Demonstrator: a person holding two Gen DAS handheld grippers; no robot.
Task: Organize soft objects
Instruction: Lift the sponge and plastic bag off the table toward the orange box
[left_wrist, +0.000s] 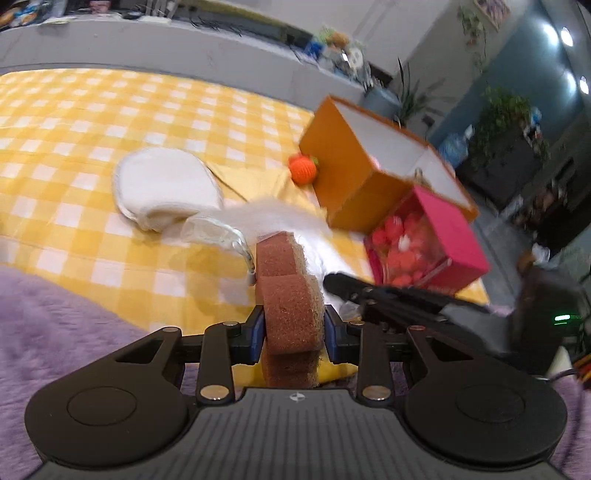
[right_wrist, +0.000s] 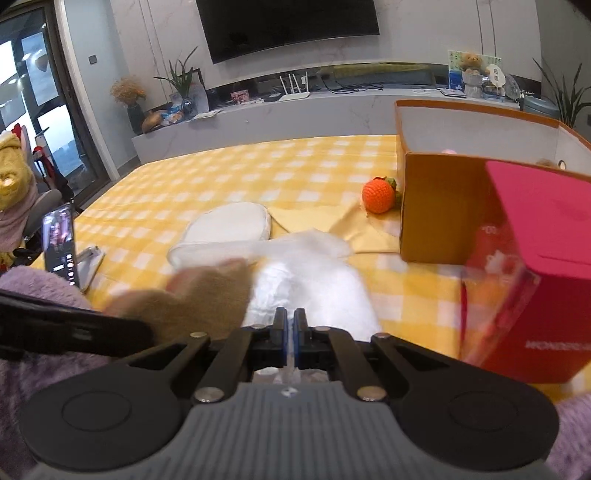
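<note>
My left gripper (left_wrist: 294, 328) is shut on a brown sponge (left_wrist: 290, 295) and holds it upright above the yellow checked cloth (left_wrist: 110, 122). The sponge shows blurred in the right wrist view (right_wrist: 207, 295). My right gripper (right_wrist: 290, 325) is shut on a white fluffy cloth (right_wrist: 314, 284), which trails across the table in the left wrist view (left_wrist: 273, 218). A white oval pad (left_wrist: 162, 184) lies to the left. An orange crocheted ball (left_wrist: 303, 168) rests against an open orange box (left_wrist: 362, 173).
A pink box with a clear side holding red soft pieces (left_wrist: 424, 243) stands in front of the orange box. A phone (right_wrist: 59, 243) stands at the table's left edge. Purple fluffy fabric (left_wrist: 55, 332) covers the near side.
</note>
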